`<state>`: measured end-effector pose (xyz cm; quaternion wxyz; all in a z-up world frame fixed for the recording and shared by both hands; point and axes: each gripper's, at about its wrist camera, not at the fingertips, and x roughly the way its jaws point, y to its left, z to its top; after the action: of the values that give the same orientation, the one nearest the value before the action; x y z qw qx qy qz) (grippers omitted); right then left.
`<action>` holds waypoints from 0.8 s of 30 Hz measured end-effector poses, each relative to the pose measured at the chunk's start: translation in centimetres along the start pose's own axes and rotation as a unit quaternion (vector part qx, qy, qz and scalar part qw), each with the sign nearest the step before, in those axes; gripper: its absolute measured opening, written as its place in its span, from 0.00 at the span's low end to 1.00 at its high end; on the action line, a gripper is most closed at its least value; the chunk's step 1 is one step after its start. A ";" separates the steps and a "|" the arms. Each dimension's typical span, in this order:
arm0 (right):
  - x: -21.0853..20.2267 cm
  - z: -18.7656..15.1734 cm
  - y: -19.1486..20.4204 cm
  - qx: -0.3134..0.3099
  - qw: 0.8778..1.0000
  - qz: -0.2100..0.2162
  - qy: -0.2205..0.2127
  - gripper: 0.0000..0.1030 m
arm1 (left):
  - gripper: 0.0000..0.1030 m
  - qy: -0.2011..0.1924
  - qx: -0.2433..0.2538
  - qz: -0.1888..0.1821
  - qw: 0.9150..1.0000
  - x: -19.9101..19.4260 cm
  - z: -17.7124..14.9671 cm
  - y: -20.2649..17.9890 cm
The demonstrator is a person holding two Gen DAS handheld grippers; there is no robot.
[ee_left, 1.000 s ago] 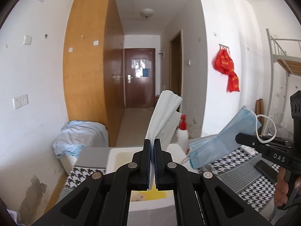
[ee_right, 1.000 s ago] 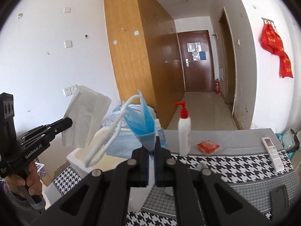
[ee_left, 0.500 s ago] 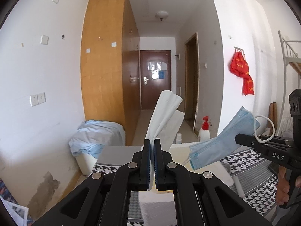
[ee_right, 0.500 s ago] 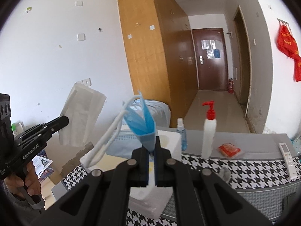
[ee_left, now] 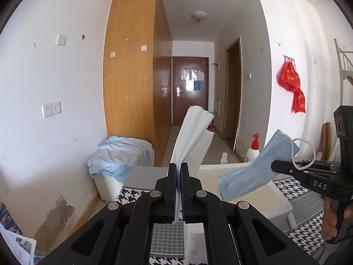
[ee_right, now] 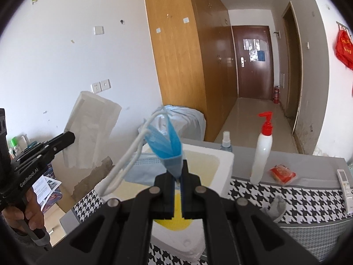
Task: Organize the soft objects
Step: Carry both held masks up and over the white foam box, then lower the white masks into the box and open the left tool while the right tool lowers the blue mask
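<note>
Claws (ee_left: pixel 178 170) (ee_right: pixel 179 165) pinch one tissue (ee_left: pixel 192 137), one mask (ee_right: pixel 167 143).

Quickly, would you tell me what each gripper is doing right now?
Left gripper: shut on the white tissue.
Right gripper: shut on the blue face mask.

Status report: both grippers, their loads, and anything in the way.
Left gripper shut on white tissue. Right gripper shut on blue face mask. Both above white foam box. Nothing blocking.
</note>
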<state>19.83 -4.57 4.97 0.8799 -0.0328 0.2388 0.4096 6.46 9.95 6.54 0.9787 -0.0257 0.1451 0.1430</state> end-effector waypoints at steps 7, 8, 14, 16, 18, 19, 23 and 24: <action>2.8 -0.4 0.9 -0.011 0.999 -0.013 0.039 0.06 | 0.03 0.004 -0.008 0.002 1.000 0.6 -0.2 0.8; 3.2 -0.5 1.0 -0.013 0.999 -0.017 0.044 0.06 | 0.03 0.005 -0.009 0.001 1.000 0.7 -0.3 0.9; 4.0 -1.1 0.9 -0.011 0.997 -0.032 0.063 0.65 | 0.03 0.008 -0.012 -0.002 1.000 1.0 -0.5 1.1; 3.6 -1.2 1.1 -0.016 0.998 -0.036 0.053 0.73 | 0.03 0.007 -0.013 0.000 1.000 1.0 -0.5 1.1; 3.4 -1.2 1.2 -0.021 0.998 -0.035 0.053 0.73 | 0.03 0.009 -0.013 0.001 1.000 1.1 -0.5 1.1; 3.4 -1.2 1.2 -0.020 0.998 -0.035 0.053 0.73 | 0.03 0.011 -0.013 0.001 1.000 1.2 -0.5 1.1; 3.2 -1.2 1.0 -0.017 0.998 -0.034 0.051 0.73 | 0.03 0.013 -0.013 0.000 1.000 1.2 -0.5 0.9; 3.2 -1.2 1.0 -0.019 0.998 -0.036 0.053 0.73 | 0.03 0.013 -0.012 0.001 1.000 1.3 -0.5 0.9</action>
<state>20.38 -2.01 2.62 0.8793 -0.0797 0.2764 0.3795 7.24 11.14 5.67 0.9763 -0.0392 0.1560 0.1450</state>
